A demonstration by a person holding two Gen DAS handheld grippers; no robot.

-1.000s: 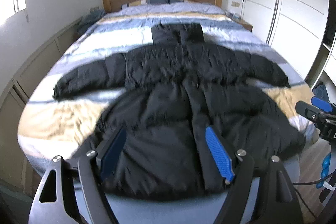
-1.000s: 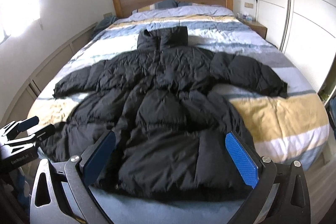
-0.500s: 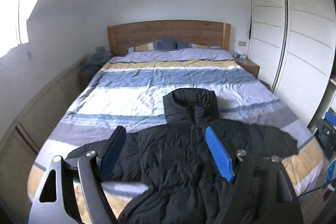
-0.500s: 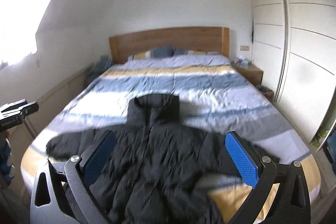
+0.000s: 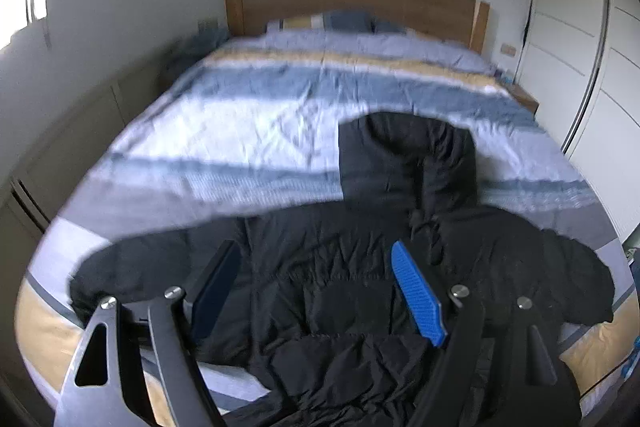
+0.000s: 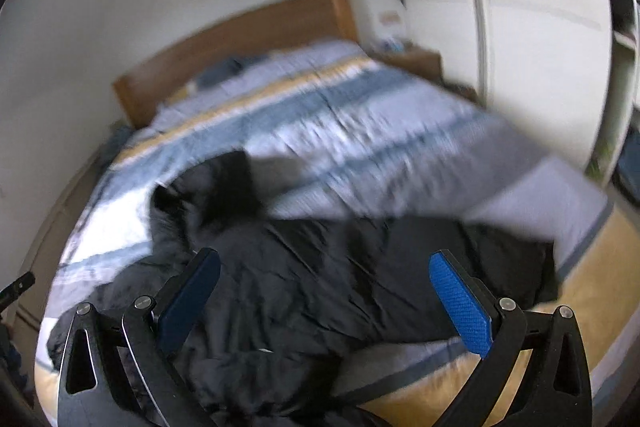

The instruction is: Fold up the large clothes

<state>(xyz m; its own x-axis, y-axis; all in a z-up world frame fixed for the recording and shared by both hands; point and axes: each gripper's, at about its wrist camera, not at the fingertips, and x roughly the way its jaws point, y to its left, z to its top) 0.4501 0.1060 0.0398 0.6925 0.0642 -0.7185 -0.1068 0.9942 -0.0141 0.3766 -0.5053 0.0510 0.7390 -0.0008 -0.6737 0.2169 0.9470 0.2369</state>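
Observation:
A black puffer jacket lies spread face up on the striped bed, hood toward the headboard and sleeves out to both sides. In the right wrist view the jacket is blurred and its hood points up left. My left gripper hovers open over the jacket's chest, nothing between its blue pads. My right gripper is also open and empty, above the jacket's right side near the right sleeve.
The bed's striped duvet fills the room up to a wooden headboard with pillows. White wardrobe doors stand at the right, low cabinets at the left. A bedside table sits beside the headboard.
Both grippers swung up toward the headboard, then came down again closer over the jacket's upper half. The right view has tilted and turned rightward. Both stayed open; the jacket has not moved.

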